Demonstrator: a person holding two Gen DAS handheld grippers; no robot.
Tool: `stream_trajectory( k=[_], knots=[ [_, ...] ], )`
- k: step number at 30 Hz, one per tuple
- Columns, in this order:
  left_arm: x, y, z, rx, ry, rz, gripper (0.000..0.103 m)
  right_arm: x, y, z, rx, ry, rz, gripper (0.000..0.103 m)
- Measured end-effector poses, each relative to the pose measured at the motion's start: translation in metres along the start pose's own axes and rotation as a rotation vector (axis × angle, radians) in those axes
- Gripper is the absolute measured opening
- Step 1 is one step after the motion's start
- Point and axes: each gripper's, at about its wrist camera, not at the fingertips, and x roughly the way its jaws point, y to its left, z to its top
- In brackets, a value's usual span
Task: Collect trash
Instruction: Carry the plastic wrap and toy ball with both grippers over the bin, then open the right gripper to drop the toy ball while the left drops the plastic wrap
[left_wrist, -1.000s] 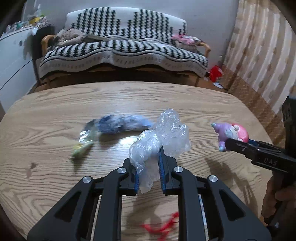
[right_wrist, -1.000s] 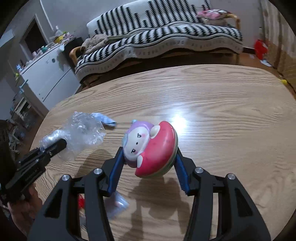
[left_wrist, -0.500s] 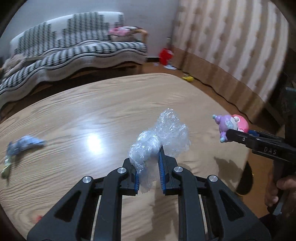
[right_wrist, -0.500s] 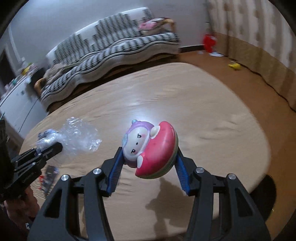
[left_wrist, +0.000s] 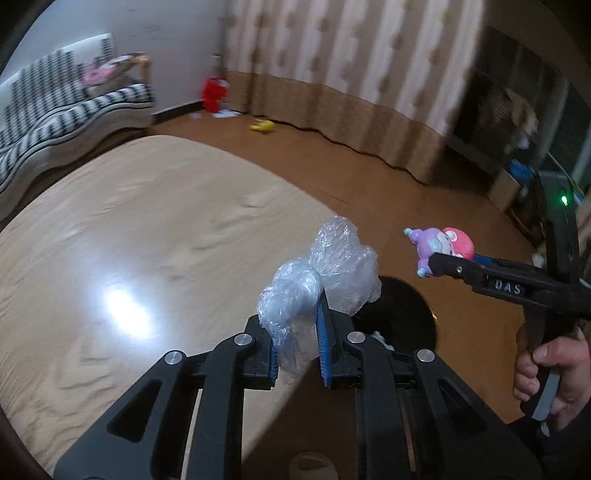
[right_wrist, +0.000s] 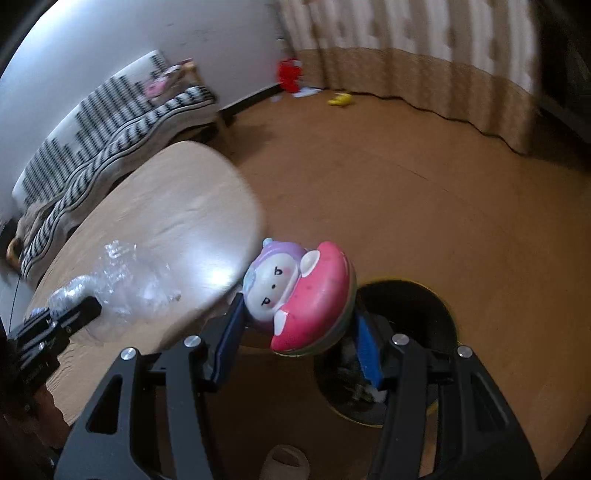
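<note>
in the left wrist view the desk (left_wrist: 140, 229) fills the left and centre of the frame, the sofa (left_wrist: 55, 122) behind it at upper left. the bin (left_wrist: 402, 314) stands on the floor (left_wrist: 369, 177) just right of the desk's edge, at lower centre. the curtain (left_wrist: 351, 74) runs along the upper right. in the right wrist view the bin (right_wrist: 417, 314) sits at lower right, the desk (right_wrist: 166, 221) at left.

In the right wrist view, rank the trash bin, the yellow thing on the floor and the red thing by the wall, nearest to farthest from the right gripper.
1. Trash bin: on the floor just ahead of and below the right gripper.
2. Yellow thing: far out on the floor, near the curtain's foot.
3. Red thing: farthest, against the wall, left of the yellow one.
</note>
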Motion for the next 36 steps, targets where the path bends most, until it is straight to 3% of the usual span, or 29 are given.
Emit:
stream_trajectory(
  k=[4,9,25,28,30,36],
  knots=[
    [0.024,-0.040,-0.001,0.061,0.029,-0.043,0.016,-0.002,-0.050,-0.008,0.085,0.025,-0.035,0.054],
    [0.051,-0.063,0.003,0.096,0.060,-0.073,0.016,-0.001,-0.082,-0.015,0.135,0.055,-0.057,0.055],
    [0.095,-0.086,0.015,0.114,0.105,-0.112,0.016,0.000,-0.095,-0.019,0.158,0.070,-0.081,0.058],
    [0.099,-0.090,0.015,0.119,0.109,-0.118,0.016,-0.001,-0.096,-0.018,0.164,0.062,-0.082,0.062],
    [0.102,-0.089,0.014,0.123,0.113,-0.120,0.016,-0.004,-0.098,-0.019,0.174,0.056,-0.074,0.072],
    [0.112,-0.093,0.013,0.128,0.128,-0.123,0.016,-0.010,-0.108,-0.021,0.189,0.034,-0.080,0.076]
  ],
)
